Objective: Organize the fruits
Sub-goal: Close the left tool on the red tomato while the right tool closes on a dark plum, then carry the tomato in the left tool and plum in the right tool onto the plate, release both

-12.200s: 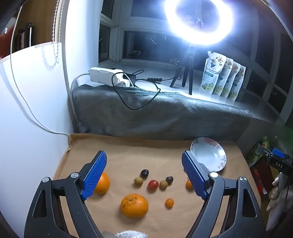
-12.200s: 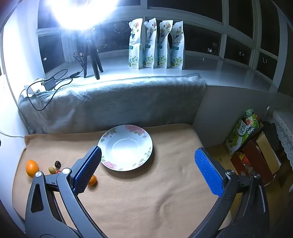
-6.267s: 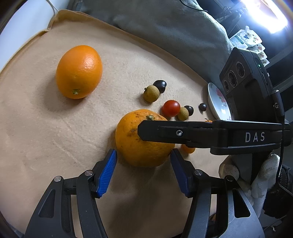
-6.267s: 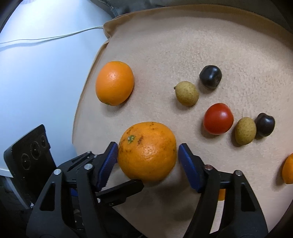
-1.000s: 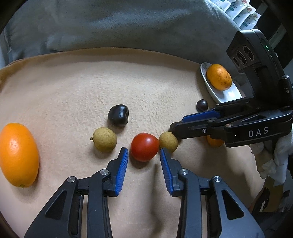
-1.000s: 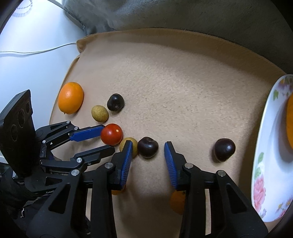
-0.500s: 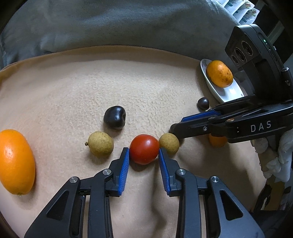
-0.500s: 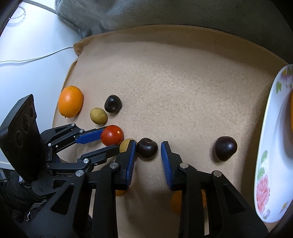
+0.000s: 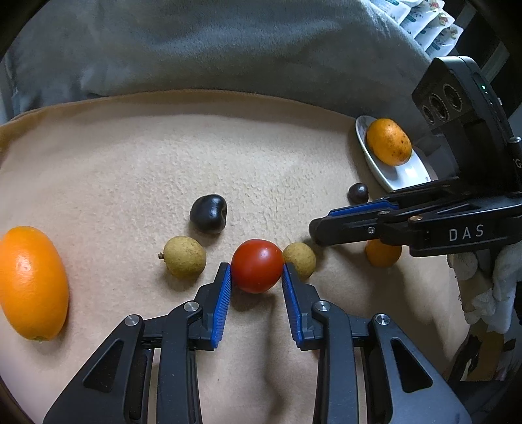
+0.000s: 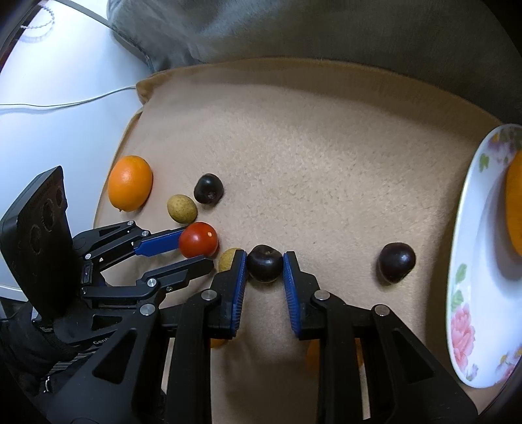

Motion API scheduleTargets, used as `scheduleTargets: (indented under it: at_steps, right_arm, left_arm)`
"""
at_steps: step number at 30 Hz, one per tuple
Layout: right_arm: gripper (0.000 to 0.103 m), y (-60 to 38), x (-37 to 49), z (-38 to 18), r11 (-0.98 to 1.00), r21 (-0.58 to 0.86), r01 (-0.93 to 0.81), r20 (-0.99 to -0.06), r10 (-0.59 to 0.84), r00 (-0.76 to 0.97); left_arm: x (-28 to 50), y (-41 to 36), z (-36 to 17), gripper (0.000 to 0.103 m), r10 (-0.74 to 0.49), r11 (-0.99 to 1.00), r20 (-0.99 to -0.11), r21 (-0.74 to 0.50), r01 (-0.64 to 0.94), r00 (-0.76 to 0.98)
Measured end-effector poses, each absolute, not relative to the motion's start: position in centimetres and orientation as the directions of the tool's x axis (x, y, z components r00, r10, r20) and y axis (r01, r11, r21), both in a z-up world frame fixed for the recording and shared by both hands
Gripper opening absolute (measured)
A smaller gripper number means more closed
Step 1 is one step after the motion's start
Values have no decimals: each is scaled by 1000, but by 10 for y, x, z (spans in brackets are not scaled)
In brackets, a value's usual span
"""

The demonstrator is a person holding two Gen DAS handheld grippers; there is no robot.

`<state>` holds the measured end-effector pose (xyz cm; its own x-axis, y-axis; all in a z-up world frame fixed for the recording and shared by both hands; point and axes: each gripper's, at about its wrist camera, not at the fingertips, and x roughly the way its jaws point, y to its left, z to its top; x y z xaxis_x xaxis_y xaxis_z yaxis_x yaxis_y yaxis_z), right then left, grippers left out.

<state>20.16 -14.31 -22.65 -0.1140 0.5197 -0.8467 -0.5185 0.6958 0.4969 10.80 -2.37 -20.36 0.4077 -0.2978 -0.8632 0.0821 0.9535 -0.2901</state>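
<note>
My left gripper (image 9: 256, 279) is shut on a red tomato (image 9: 257, 265), which rests on the tan cloth (image 9: 163, 146); it also shows in the right wrist view (image 10: 198, 243). My right gripper (image 10: 263, 272) is shut on a dark cherry (image 10: 264, 267), also on the cloth. A white flowered plate (image 10: 469, 293) at the right holds a large orange (image 9: 388, 141). Loose fruits lie around: an orange (image 9: 31, 282) at the left, two yellow-brown longans (image 9: 184, 256) (image 9: 300, 260), a dark fruit (image 9: 208, 212) and another dark cherry (image 10: 396, 262).
A grey blanket (image 9: 228, 49) lies along the back edge of the cloth. A small orange fruit (image 9: 382, 252) sits under the right gripper's body. A white wall and cable (image 10: 65, 104) are at the left. Pouches (image 9: 430, 22) stand at the far right.
Both grippers have closed further: the left jaws now touch the tomato and the right jaws now touch the dark cherry. The fruits have stayed in place.
</note>
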Motion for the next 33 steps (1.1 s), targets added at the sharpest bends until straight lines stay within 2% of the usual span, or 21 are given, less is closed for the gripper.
scheduleTargets:
  at_steps: [17, 33]
  right_arm:
    - [24, -217, 190, -176, 758, 419, -499, -853, 518, 70]
    - [24, -297, 187, -163, 858, 310, -410, -878, 424, 222]
  left_arm:
    - [116, -59, -172, 30, -345, 938, -826, -308, 157, 446]
    - [139, -128, -166, 30, -411, 909, -802, -325, 260, 433]
